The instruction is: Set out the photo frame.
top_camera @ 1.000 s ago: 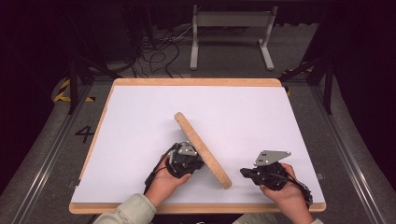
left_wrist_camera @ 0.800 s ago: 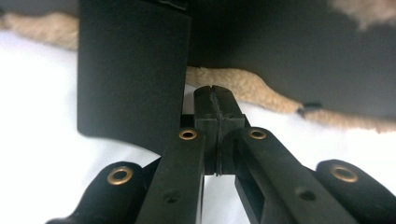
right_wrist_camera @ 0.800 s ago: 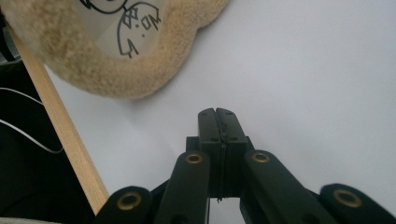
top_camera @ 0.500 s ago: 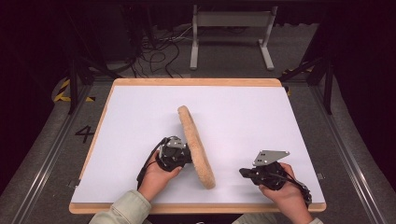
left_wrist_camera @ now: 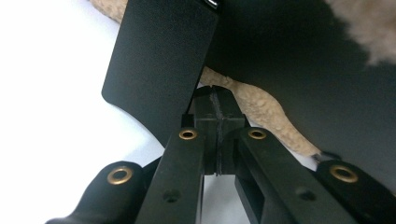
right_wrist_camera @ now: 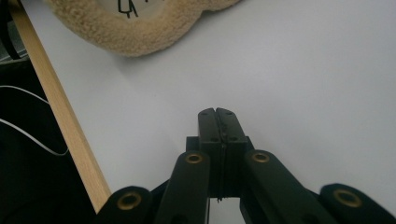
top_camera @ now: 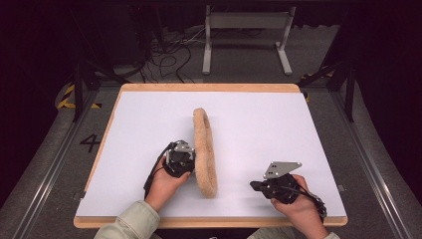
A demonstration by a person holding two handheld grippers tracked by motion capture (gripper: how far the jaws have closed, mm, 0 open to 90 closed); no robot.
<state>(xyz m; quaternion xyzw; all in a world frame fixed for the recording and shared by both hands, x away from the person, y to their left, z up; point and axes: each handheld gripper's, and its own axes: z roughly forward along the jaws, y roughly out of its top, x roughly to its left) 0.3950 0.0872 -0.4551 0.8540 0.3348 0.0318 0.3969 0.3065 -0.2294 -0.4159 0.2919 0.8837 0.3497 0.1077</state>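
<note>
A round tan fleece-rimmed frame (top_camera: 205, 149) stands almost on edge in the middle of the white table (top_camera: 139, 119), running front to back. My left gripper (top_camera: 189, 162) is at its left side, jaws shut. In the left gripper view the left gripper (left_wrist_camera: 215, 93) has its tips against the frame's black back (left_wrist_camera: 303, 70), beside a black stand flap (left_wrist_camera: 159, 60); fleece (left_wrist_camera: 261, 107) shows behind. My right gripper (top_camera: 255, 185) rests shut near the front right, apart from the frame. The right gripper view has the right gripper (right_wrist_camera: 217, 112) over bare table, the fleece rim (right_wrist_camera: 130, 32) farther off.
The table has a wooden border (top_camera: 209, 87), with its edge (right_wrist_camera: 60, 112) close to the right gripper. Beyond the far edge are a metal stand (top_camera: 246, 35) and loose cables (top_camera: 164, 55) on the dark floor. A "4" marking (top_camera: 90, 143) lies to the left.
The frame's near end has swung left and it has risen from a slanted tilt to nearly on edge. My left gripper moved left with it. The right gripper stayed put.
</note>
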